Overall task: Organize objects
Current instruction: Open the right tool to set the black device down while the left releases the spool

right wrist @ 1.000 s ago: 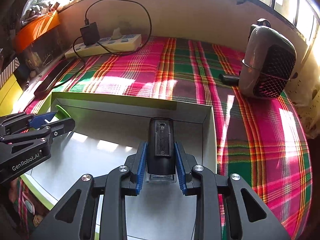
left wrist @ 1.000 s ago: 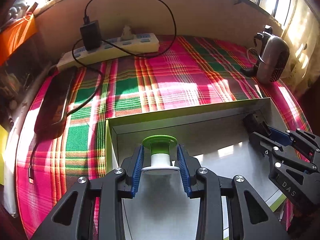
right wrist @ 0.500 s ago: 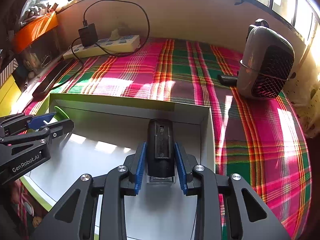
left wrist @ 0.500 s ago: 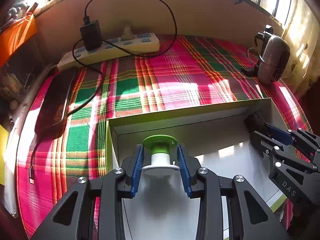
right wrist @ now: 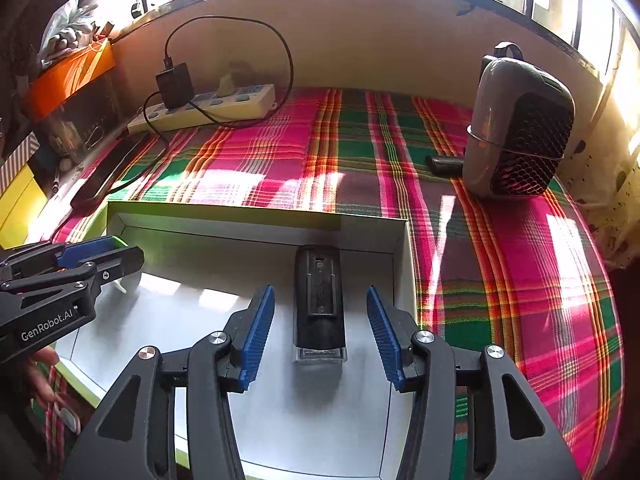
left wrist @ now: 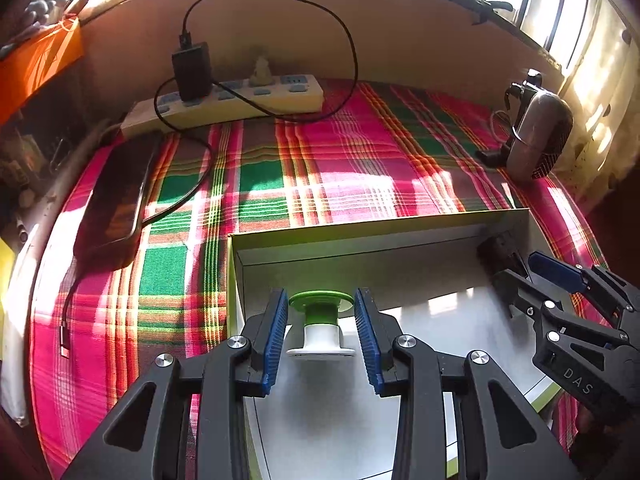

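Surface is covered in a pink-and-green plaid cloth (right wrist: 360,148). Sitting on it: an open white box (right wrist: 256,216) up front, a cream power strip (left wrist: 240,98) along the back wall, a dark phone (left wrist: 114,200) on a black cable (left wrist: 192,184) at the left, and a grey mesh-front heater (right wrist: 520,132) far right.

The phone (left wrist: 114,196) by the power strip (left wrist: 224,102) is glare-washed (screen unreadable), its cable's (left wrist: 66,320) end too small to identify.
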Demonstrator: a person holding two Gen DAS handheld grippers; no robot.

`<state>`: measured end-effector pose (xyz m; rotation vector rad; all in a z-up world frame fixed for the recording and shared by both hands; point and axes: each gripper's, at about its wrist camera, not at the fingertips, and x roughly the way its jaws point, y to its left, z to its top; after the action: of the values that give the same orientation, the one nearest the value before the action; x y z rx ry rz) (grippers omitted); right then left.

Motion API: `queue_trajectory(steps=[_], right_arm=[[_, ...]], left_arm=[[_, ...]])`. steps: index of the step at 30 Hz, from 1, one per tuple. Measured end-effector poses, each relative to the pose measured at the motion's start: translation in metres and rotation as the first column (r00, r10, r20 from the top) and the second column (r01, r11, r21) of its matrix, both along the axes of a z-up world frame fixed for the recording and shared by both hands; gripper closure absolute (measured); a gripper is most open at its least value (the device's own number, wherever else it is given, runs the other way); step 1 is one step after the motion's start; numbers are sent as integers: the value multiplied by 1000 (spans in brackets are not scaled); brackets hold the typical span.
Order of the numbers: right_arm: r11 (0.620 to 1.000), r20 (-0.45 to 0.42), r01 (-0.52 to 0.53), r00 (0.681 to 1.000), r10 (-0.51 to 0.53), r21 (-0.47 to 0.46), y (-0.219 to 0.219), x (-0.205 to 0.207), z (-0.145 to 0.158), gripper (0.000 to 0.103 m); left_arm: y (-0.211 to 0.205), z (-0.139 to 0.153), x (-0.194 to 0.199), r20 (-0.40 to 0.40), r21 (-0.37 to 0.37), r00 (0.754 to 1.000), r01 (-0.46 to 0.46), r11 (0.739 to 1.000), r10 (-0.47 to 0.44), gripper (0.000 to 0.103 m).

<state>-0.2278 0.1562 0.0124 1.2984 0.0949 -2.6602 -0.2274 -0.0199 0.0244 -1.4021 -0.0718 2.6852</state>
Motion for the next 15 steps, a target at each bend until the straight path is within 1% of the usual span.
queue_trajectory(steps=[8,15], right_arm=[[1000,-17,3,1000,-4,-4,0,12,8,54],[1000,-47,14,999,-14,-11,4,28,21,53]], left_arm=[[-7,7,14,-17,5,1000,-16,1000,16,70],[-12,19,32,-51,18,998,-25,1000,26,70]])
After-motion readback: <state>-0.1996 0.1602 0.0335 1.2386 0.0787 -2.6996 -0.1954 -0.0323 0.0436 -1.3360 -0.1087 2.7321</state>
